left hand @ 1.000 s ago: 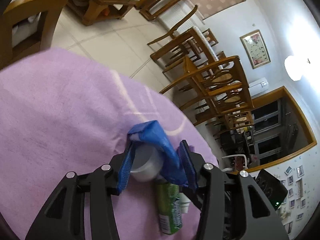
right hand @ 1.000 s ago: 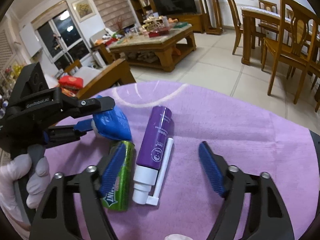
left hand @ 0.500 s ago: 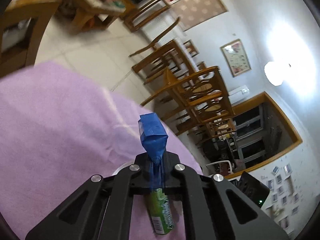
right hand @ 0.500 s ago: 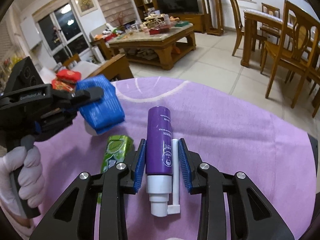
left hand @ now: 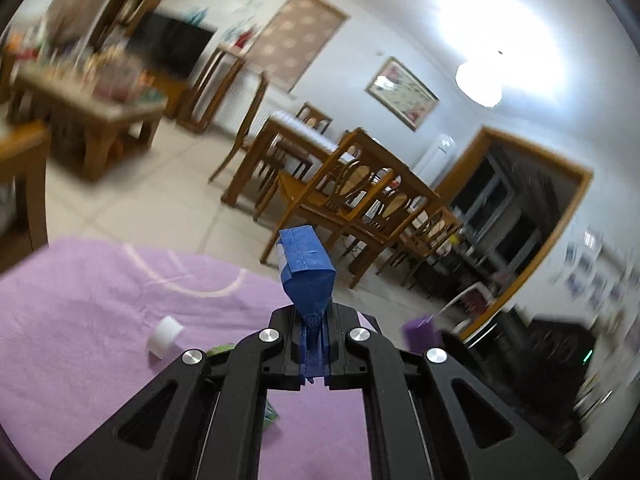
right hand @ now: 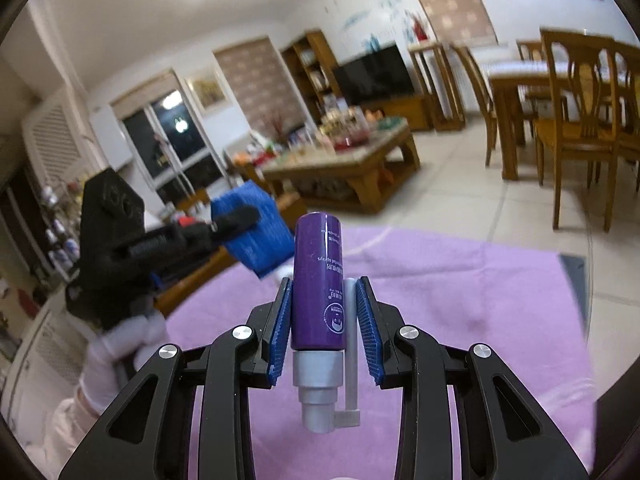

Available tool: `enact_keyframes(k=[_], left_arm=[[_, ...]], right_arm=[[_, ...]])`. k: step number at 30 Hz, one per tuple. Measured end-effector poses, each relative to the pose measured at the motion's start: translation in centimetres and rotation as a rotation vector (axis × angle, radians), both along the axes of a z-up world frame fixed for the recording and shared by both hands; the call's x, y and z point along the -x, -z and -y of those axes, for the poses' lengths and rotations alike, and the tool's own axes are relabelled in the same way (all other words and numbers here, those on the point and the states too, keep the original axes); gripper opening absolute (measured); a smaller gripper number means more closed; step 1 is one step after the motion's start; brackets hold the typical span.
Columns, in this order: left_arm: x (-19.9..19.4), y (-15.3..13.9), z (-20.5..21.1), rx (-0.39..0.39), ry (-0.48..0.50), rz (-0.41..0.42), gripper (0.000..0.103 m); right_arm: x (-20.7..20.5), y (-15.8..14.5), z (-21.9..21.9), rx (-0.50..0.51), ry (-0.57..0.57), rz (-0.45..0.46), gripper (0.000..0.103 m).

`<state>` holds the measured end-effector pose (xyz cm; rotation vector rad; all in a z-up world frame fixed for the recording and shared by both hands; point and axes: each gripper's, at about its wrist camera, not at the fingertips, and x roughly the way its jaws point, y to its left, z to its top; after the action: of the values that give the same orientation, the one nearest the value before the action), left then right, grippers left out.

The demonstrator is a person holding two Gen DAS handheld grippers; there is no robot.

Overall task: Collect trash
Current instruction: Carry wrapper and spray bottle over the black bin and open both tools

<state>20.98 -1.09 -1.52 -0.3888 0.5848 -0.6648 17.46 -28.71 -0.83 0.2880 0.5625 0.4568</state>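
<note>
The left gripper (left hand: pixel 315 350) is clamped fully on a blue wrapper (left hand: pixel 306 270), whose long axis runs forward from the fingers, free end up and away, above the purple cloth (left hand: pixel 92 300). The right gripper (right hand: pixel 325 332) is closed on a purple spray bottle (right hand: pixel 318 280) and its nozzle tube, lifted off the cloth, base pointing forward, grey pump toward the camera. On the cloth below the wrapper lie a white cap (left hand: pixel 164 336) and a green packet (left hand: pixel 220 350)

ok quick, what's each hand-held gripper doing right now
left hand-held gripper: closed on the blue packet
right hand-held gripper: closed on the purple spray bottle
</note>
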Motion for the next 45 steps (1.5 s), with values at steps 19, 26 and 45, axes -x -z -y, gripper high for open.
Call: enact_keyframes(k=[19,26,45], left_arm=[[11.9,-1.6,19.1,-0.101,0.297,0.156,0.006],[15.0,-0.5,27.2,-0.14,0.434,0.195,0.006],[15.2,4.1,37.0,-0.259,0.577,0.205,0.006]], right_arm=[[17.0,-4.0,23.5,-0.114,0.301,0.235,0.032],[22.1,-2.2,34.0,-0.145,0.463,0.239,0.032],[23.5,5.7,44.9,-0.209,0.617,0.17,0.032]])
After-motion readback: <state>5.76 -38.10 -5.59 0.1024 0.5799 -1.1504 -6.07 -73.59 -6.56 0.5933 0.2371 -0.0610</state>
